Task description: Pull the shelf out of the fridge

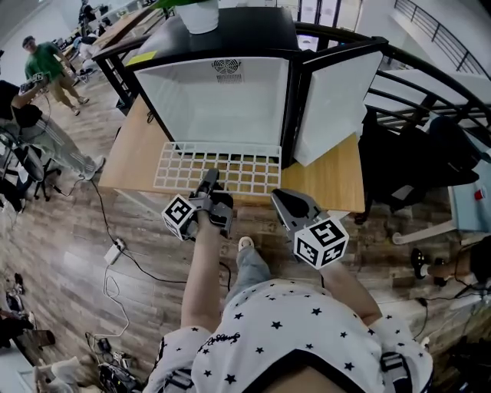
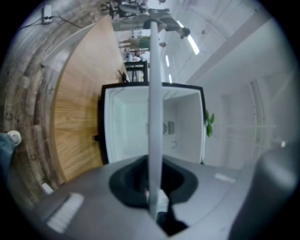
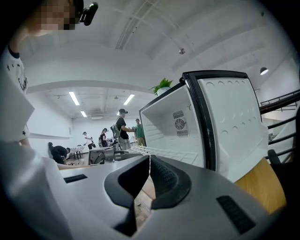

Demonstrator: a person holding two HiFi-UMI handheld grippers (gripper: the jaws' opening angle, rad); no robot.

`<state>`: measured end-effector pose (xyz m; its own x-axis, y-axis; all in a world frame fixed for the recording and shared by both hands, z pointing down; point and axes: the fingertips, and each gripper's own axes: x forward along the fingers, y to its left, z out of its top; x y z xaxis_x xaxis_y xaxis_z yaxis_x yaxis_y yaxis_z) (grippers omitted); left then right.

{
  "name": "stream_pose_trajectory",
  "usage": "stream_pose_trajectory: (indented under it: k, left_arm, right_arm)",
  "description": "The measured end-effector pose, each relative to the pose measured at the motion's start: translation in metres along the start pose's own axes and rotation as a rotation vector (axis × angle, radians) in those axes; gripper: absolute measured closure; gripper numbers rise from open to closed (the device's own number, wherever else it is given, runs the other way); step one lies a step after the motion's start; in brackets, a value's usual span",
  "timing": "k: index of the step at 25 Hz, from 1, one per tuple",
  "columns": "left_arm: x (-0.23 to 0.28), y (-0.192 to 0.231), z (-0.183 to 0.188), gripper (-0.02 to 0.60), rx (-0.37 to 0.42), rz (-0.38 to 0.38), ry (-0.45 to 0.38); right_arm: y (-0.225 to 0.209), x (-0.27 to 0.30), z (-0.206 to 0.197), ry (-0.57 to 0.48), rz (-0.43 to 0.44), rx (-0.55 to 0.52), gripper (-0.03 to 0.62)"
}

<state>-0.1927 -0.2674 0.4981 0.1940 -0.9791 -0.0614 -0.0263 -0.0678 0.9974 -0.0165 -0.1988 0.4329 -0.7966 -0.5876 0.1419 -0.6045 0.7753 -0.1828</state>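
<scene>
The small black fridge (image 1: 230,46) stands open on a wooden table (image 1: 331,181), its door (image 1: 334,100) swung out to the right. A white wire shelf (image 1: 230,170) sticks most of the way out of the fridge's mouth, level over the table. My left gripper (image 1: 208,181) is shut on the shelf's front edge. In the left gripper view the shelf (image 2: 153,93) runs edge-on as a white bar between the jaws of the left gripper (image 2: 153,190). My right gripper (image 1: 278,196) hovers beside it at the table's front edge, shut and empty. The right gripper (image 3: 149,160) faces the fridge (image 3: 171,126).
A white pot (image 1: 199,15) with a plant sits on top of the fridge. A black chair (image 1: 406,165) and railing stand to the right of the table. Several people (image 1: 46,65) are at the far left. A cable and power strip (image 1: 115,252) lie on the wood floor.
</scene>
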Motion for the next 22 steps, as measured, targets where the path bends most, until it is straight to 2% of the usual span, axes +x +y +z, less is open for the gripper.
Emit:
stream_pose_trajectory:
  k: [12,22]
  left_arm:
    - [-0.063,0.003,-0.038,0.549,-0.025,-0.025,-0.051]
    - [-0.094,0.001,-0.063,0.549,0.002,-0.036,-0.047]
  right_arm:
    - [0.025,-0.057,-0.016,-0.012,0.018,-0.006,0.572]
    - [0.027,-0.088,-0.018,-0.029,0.016,0.012,0.572]
